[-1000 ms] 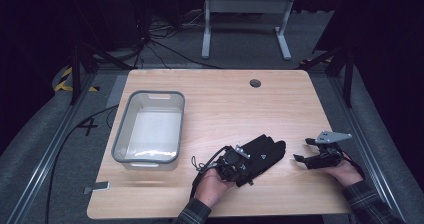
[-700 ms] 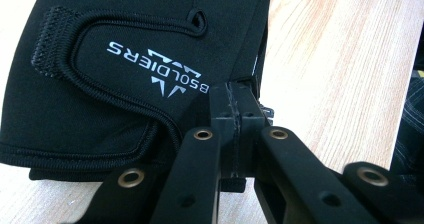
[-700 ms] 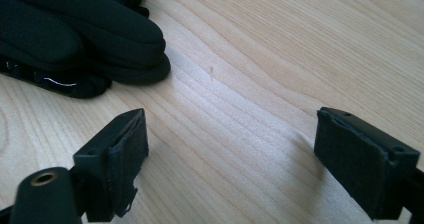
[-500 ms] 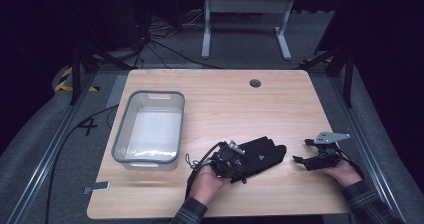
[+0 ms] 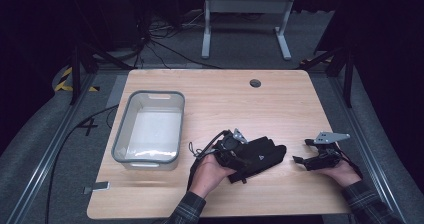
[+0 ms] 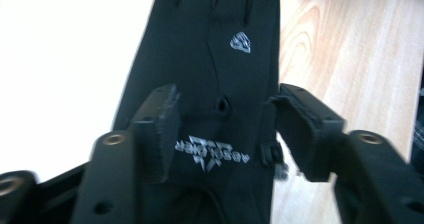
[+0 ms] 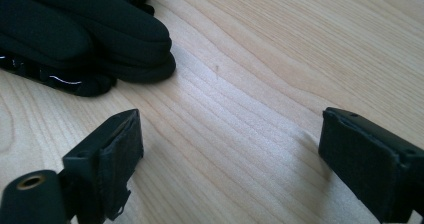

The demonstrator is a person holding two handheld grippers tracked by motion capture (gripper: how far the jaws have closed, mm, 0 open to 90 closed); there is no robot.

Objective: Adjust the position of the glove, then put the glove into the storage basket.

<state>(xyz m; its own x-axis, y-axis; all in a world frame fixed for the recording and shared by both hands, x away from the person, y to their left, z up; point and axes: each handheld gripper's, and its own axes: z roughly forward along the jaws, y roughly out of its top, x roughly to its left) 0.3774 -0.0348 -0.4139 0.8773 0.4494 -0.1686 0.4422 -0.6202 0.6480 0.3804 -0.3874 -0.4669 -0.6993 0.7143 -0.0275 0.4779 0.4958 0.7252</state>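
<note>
A black glove (image 5: pixel 261 155) with a small silver logo lies at the front middle of the wooden table (image 5: pixel 250 104). My left gripper (image 5: pixel 234 146) is shut on its cuff end. In the left gripper view both jaws press the sides of the glove (image 6: pixel 215 59), just above its printed lettering, with the left gripper (image 6: pixel 222 129) midway across the fabric. My right gripper (image 5: pixel 301 159) rests low at the front right, open, a short way from the glove's fingertips. In the right gripper view the glove's fingers (image 7: pixel 75 29) lie ahead and to the left of the right gripper (image 7: pixel 230 149), bare wood between the jaws.
A clear plastic bin (image 5: pixel 150 129) with a grey rim stands at the left of the table, close to my left hand. A round cable hole (image 5: pixel 255 83) sits near the far edge. A metal stand (image 5: pixel 245 14) is on the floor beyond the table.
My left gripper has drawn the glove slightly to the left and turned it a little. The right gripper has stayed where it was.
</note>
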